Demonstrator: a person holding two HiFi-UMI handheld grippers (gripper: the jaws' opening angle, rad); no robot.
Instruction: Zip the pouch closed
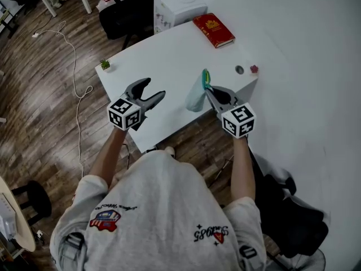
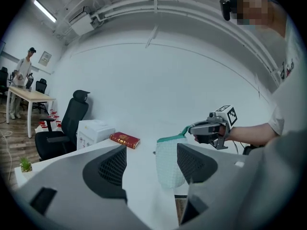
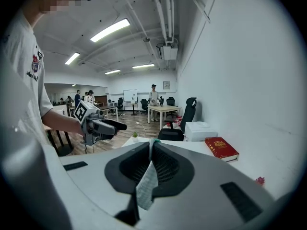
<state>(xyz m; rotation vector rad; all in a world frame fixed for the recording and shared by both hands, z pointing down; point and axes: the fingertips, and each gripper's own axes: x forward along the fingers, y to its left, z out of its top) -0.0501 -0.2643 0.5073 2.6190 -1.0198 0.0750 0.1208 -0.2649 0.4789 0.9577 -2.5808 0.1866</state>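
Note:
A pale mesh pouch with a green zipper edge hangs in the air above the white table. My right gripper is shut on the pouch's top edge; the mesh shows pinched between its jaws. In the left gripper view the pouch dangles just beyond my jaws, held by the right gripper. My left gripper stands open to the pouch's left, apart from it, with nothing between its fingers. From the right gripper view the left gripper points toward the pouch.
A red book lies at the table's far side beside a white box. A small green plant sits at the left corner, and two small objects near the right edge. A black office chair stands behind the table.

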